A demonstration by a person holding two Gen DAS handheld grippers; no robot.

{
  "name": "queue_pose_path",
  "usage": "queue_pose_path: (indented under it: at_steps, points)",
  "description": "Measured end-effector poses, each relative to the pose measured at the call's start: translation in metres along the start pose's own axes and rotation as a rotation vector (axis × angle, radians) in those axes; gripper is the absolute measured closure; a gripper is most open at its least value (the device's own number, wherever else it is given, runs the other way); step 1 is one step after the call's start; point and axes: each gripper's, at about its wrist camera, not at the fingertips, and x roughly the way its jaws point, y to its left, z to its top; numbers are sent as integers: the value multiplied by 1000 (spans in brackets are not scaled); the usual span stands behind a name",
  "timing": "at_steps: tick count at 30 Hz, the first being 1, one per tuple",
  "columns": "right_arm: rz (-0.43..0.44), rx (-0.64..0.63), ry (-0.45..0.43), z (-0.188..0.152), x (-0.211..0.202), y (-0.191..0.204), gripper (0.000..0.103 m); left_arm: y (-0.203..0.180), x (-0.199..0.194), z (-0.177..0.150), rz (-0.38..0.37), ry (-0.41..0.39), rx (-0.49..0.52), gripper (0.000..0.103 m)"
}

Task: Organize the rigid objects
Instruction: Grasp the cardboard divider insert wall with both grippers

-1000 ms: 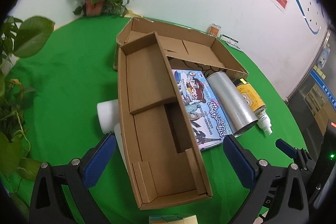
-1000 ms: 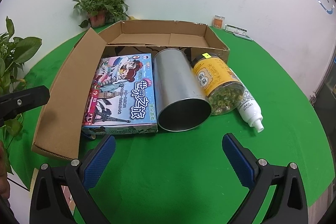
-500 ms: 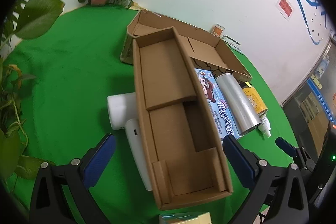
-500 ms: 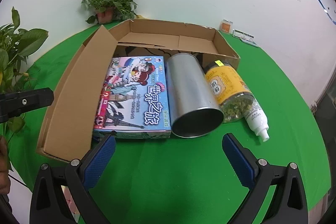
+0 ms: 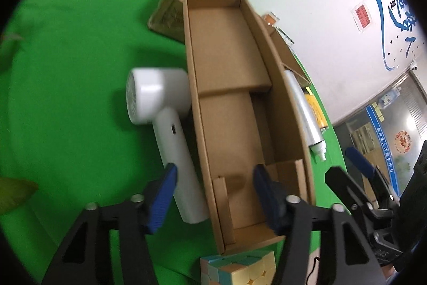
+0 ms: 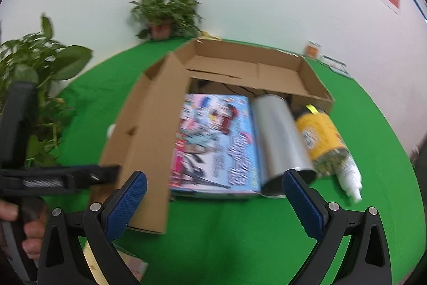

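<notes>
Straddling cardboard lid wall, jaws apart.

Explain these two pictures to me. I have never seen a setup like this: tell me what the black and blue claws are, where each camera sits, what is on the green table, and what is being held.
There is no robot here. A person holds a hand tool in each hand, each with two blue-padded fingers and a wide-angle camera looking along them.

The left tool's view shows the left gripper open astride a cardboard lid's side wall, above a white hair dryer and a puzzle cube.

The right tool's view shows the right gripper open, holding nothing. Ahead on the green table lie an open cardboard box, a picture box, a metal can, a yellow jar and a white bottle.
</notes>
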Motion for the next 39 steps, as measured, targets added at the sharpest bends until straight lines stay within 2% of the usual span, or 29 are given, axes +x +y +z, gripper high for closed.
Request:
queue_pose_path:
  at_steps: [3,4,5,8,9,12,14,15,16,17,22,27,33,39]
  points:
    - [31,-26,14,6,5,17,6,1,4,-2,-6,10,-2,61]
    - [37,-42,28,8,8,24,11,1,4,-2,-6,10,-3,63]
    - [35,-55,38,8,11,28,18,2,5,-1,-7,10,-7,69]
    - [49,-94,62,8,17,42,25,5,6,0,-30,23,-22,86]
    - [49,-110,69,8,18,46,28,3,7,-1,-25,25,-13,86]
    - [59,-144,120,4,27,61,50,0,6,-1,-15,26,2,87]
    - [65,-148,138,2,30,64,62,-1,7,-1,-6,21,6,87]
    - [62,-149,146,1,31,66,63,2,4,-1,-5,15,8,87]
    - [63,-152,147,1,32,67,68,-1,2,-1,2,4,13,87]
    - [73,-154,152,0,32,69,77,-5,0,-1,15,-10,29,87]
    - [92,-132,147,-1,28,71,78,-14,-10,-5,55,-56,53,87]
    - [102,-115,59,9,2,69,79,-39,-34,-3,78,-148,102,87]
    - [105,-91,-67,36,-38,58,79,-79,-63,17,92,-254,173,87]
    - [96,-65,-133,61,-59,38,79,-91,-78,32,93,-292,221,87]
